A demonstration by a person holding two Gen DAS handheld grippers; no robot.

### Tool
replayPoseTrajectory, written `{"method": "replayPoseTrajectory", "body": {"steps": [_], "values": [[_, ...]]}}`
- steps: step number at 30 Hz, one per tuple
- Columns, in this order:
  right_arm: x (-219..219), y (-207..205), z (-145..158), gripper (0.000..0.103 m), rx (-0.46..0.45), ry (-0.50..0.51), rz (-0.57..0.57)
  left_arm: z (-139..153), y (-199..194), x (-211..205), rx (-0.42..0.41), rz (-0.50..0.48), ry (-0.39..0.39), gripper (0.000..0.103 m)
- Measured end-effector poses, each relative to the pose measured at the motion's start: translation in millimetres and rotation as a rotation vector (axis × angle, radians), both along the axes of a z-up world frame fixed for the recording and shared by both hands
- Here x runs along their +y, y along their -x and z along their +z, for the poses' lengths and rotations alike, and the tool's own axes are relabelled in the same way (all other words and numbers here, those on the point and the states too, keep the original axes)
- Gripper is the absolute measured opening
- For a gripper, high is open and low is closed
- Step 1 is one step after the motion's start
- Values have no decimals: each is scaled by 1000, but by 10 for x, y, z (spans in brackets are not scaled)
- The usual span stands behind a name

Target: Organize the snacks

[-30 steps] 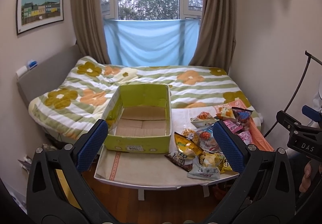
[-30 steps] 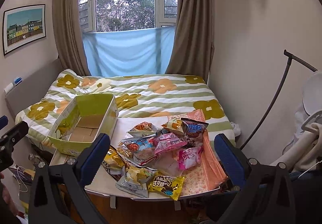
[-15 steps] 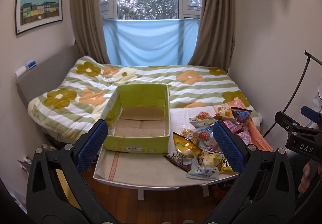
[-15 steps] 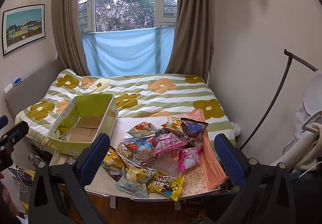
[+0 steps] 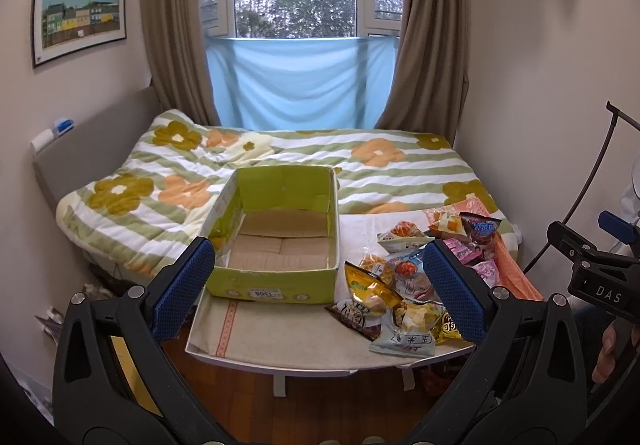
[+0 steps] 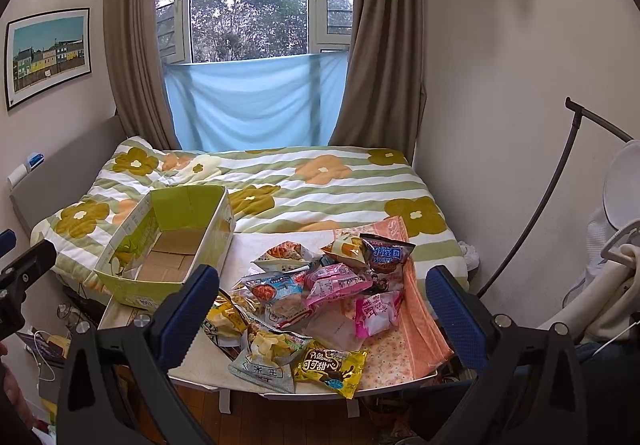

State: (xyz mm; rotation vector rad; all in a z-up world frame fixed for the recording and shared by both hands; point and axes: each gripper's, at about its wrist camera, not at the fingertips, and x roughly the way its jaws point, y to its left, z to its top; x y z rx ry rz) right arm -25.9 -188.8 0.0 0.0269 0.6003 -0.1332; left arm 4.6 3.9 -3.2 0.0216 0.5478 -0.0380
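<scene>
An empty green cardboard box [image 5: 280,277] stands on the left of a small white table [image 5: 280,349]; it also shows in the right wrist view [image 6: 132,287]. A pile of several snack packets [image 5: 404,285] lies on the table's right side, with pink, yellow and blue bags [image 6: 312,297]. My left gripper [image 5: 316,285] is open and empty, held back from the table facing the box. My right gripper [image 6: 320,305] is open and empty, held back facing the snack pile.
A bed with a flowered green-striped quilt [image 5: 320,165] lies behind the table. An orange cloth [image 6: 412,309] hangs over the table's right edge. Walls close in on the right; a curved metal stand [image 6: 552,197] and a white fan [image 6: 620,185] stand there. Wooden floor shows below the table.
Both views have shifted very slightly; the grippers stay open and empty, and nothing on the table has moved.
</scene>
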Motion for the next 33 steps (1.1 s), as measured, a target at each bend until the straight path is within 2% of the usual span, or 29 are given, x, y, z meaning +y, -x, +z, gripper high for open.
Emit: {"method": "replayPoseTrajectory", "body": {"steps": [15, 22, 27, 33], "values": [[-3, -9, 3, 103, 1, 1, 2, -19, 26, 10, 3, 3, 10, 103], [-43, -14, -31, 103, 28, -10, -12, -90, -164, -16, 75, -33, 13, 103], [-226, -53, -225, 103, 85, -40, -59, -450, -434, -94, 188, -117, 26, 103], [-454, -118, -754, 103, 193, -110, -80, -1081, -676, -351, 318, -230, 44, 103]]}}
